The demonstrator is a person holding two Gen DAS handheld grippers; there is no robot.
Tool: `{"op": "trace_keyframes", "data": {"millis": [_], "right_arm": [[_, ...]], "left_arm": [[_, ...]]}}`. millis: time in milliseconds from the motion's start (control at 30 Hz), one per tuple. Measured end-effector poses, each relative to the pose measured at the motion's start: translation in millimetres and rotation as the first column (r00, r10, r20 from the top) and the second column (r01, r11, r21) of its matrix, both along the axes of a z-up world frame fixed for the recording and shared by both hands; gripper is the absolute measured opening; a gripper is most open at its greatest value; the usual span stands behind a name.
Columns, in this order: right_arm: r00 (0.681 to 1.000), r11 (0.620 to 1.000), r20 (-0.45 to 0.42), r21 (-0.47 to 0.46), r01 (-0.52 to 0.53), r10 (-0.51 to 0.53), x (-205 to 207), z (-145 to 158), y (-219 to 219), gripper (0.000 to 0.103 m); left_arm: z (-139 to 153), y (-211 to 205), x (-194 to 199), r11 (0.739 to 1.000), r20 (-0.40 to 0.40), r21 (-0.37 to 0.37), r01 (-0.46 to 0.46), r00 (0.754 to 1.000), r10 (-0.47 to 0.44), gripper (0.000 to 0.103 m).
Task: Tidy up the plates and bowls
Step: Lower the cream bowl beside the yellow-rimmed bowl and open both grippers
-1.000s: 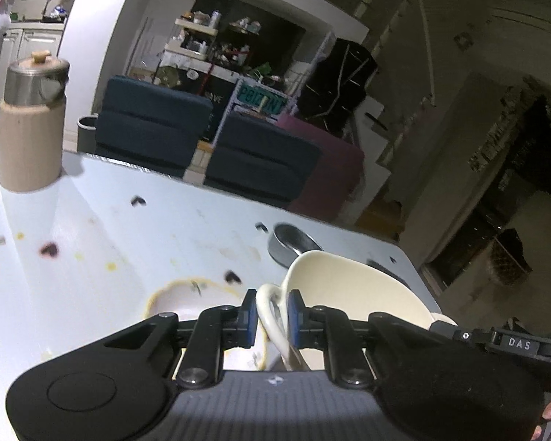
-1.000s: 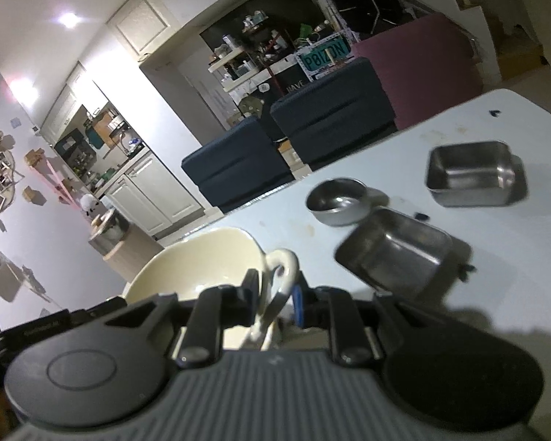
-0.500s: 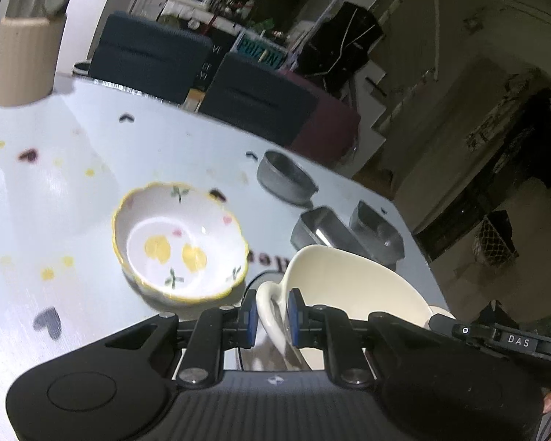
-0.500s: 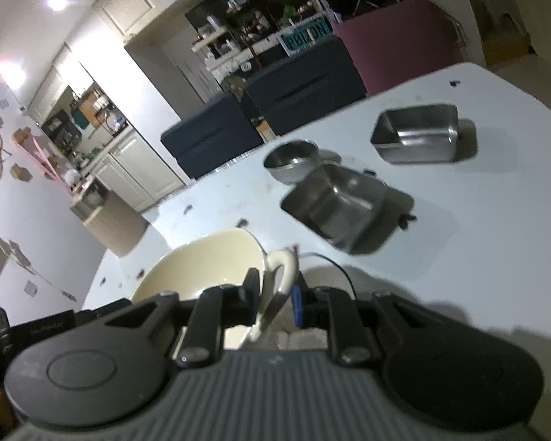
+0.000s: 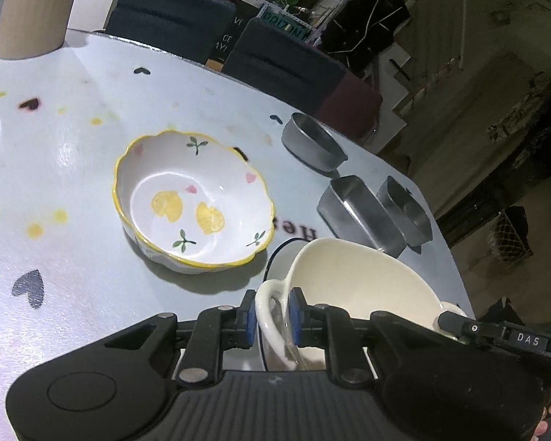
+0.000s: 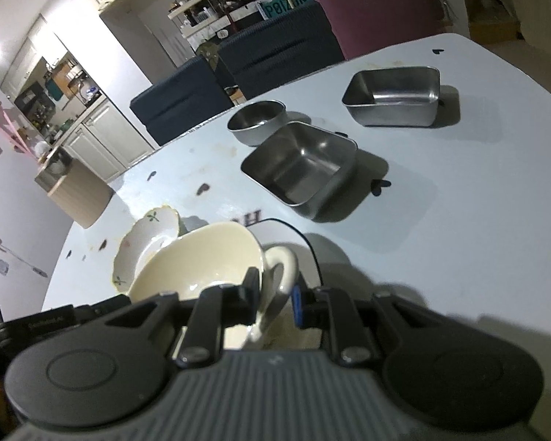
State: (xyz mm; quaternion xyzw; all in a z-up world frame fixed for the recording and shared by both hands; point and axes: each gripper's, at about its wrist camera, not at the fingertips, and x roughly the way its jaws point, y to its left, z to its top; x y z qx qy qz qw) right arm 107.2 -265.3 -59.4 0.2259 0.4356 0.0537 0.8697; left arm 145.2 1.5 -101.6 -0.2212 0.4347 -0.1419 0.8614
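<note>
A cream two-handled bowl [image 5: 360, 279] hangs low over the table, carried from both sides. My left gripper [image 5: 272, 318] is shut on its left handle [image 5: 266, 301]. My right gripper [image 6: 275, 299] is shut on the other handle [image 6: 281, 268] of the same cream bowl [image 6: 198, 261]. Left of it on the table stands a white scalloped bowl with a yellow rim and lemon pattern [image 5: 193, 198], partly hidden behind the cream bowl in the right wrist view [image 6: 147, 237].
Beyond stand a round steel bowl [image 6: 257, 121], a square steel tray [image 6: 301, 165] and a rectangular steel tray [image 6: 395, 97]; the same three show in the left wrist view [image 5: 312, 143]. A beige canister [image 5: 36, 7] is far left. Dark chairs [image 5: 172, 18] line the far table edge [image 5: 455, 275].
Both grippers have sunk toward the table with the cream bowl and tipped downward. The lemon bowl and steel dishes have come fully into view. Both grips have held.
</note>
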Motion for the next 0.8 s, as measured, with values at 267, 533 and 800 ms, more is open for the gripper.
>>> {"op": "trace_keyframes", "data": {"millis": [267, 533, 800], "right_arm": [[1.0, 0.999, -0.022, -0.038, 0.009, -0.01, 13, -8, 3, 0.021], [1.0, 0.998, -0.018, -0.061, 0.011, -0.012, 22, -8, 4, 0.021], [0.999, 0.996, -0.049, -0.092, -0.019, 0.015, 27, -11, 7, 0.023]], "left_arm": [[-13, -5, 9, 1.0, -0.017, 0.02, -0.006, 1.0, 0.006, 0.022], [-14, -9, 12, 0.999, -0.003, 0.043, -0.007, 1.0, 0.008, 0.023], [-9, -13, 11, 0.997, -0.001, 0.083, 0.009, 1.0, -0.009, 0.023]]}}
